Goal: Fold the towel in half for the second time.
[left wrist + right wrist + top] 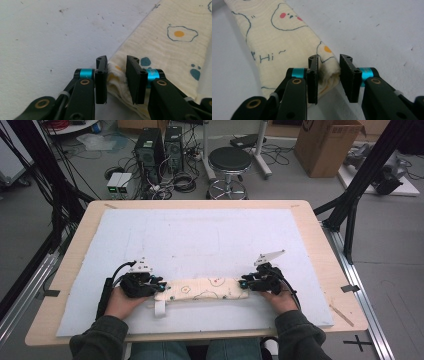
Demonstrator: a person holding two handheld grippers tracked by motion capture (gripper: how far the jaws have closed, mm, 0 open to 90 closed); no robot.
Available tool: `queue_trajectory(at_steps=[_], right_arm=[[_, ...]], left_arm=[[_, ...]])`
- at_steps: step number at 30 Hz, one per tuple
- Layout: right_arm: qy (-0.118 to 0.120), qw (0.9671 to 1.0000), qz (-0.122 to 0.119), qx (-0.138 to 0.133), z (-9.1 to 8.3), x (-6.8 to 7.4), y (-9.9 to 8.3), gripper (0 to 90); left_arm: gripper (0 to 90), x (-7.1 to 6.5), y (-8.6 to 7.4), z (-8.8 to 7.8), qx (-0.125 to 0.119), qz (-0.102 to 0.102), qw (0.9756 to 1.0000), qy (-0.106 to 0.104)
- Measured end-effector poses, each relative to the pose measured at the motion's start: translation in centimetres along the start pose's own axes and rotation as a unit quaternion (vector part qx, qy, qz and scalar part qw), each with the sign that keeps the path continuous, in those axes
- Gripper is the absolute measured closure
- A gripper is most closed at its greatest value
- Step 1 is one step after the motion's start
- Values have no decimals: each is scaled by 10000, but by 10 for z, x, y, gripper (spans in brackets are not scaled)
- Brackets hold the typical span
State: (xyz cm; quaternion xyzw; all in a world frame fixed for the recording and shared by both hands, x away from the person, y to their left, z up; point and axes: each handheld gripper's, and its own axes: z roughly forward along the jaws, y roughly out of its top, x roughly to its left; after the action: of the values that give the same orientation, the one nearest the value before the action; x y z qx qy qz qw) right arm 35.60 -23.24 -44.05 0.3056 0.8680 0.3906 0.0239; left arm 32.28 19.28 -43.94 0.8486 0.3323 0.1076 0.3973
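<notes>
A cream cloth printed with fried eggs and bears lies folded into a long strip near the front of the white mat. My left gripper is at the strip's left end. In the left gripper view its jaws stand close together with the cloth's layered corner pinched between them. My right gripper is at the right end, and its jaws likewise squeeze the bunched corner of the cloth. A short white tab sticks out from the strip's front left.
The mat covers most of a wooden table, whose front edge is close to my forearms. On the floor beyond stand a black stool, computer towers, a cardboard box and black frame posts.
</notes>
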Motion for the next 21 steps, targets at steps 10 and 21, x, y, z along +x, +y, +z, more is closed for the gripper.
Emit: queue_trajectory(at_steps=[10,21], right_arm=[[43,10000,-21,-76,-1,1,-1,783],[-83,9999,-62,-92,-4,4,3,795]], left_arm=[[792,-4,0,-1,-24,105,9999,81],[828,-5,1,-4,-109,167,9996,190]])
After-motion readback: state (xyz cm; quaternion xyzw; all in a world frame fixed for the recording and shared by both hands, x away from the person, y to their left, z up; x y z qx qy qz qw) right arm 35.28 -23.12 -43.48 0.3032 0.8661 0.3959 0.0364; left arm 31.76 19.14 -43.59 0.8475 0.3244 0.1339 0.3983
